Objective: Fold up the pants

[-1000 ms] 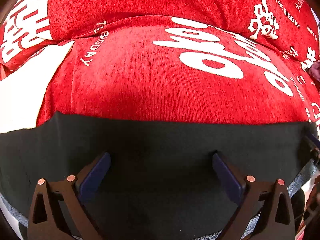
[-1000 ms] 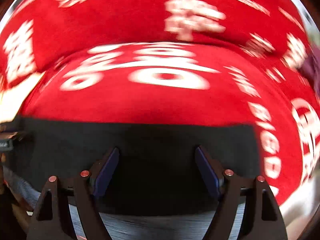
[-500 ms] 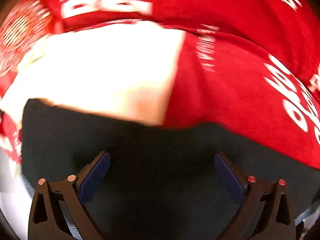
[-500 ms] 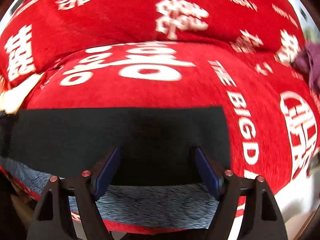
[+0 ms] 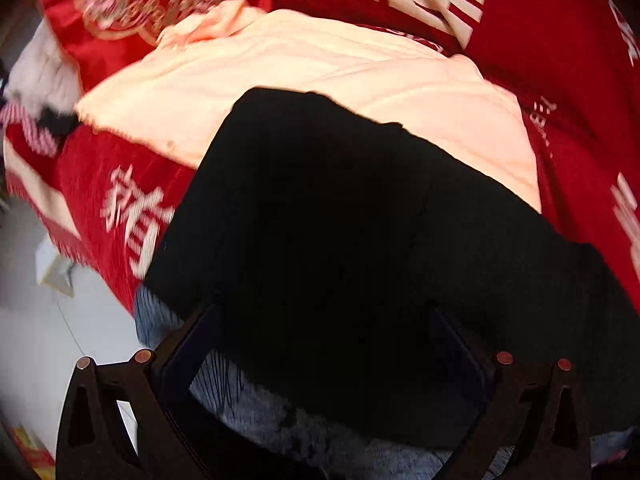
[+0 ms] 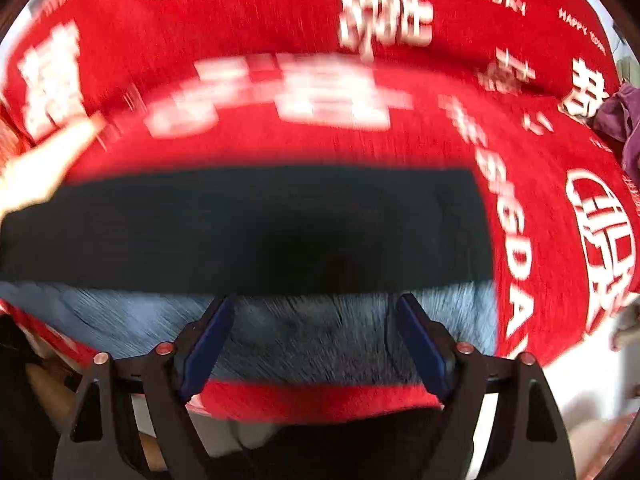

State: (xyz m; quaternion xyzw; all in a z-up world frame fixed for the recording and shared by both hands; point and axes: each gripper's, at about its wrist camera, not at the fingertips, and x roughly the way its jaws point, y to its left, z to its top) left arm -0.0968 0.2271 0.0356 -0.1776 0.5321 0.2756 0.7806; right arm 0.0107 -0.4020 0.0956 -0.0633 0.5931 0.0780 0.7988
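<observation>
While the black pants (image 6: 248, 228) lie flat on the red blanket (image 6: 280, 148), the right gripper (image 6: 316, 344) is opening over them and the left gripper (image 5: 320, 356) hangs apart; a shallow grab could drag only one layer.

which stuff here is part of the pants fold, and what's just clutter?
Job:
black pants, grey-blue lining showing
left gripper, open
right gripper, jaws opening, nothing pinched

Lying about:
red printed blanket
pale pink quilt
purple cloth
</observation>
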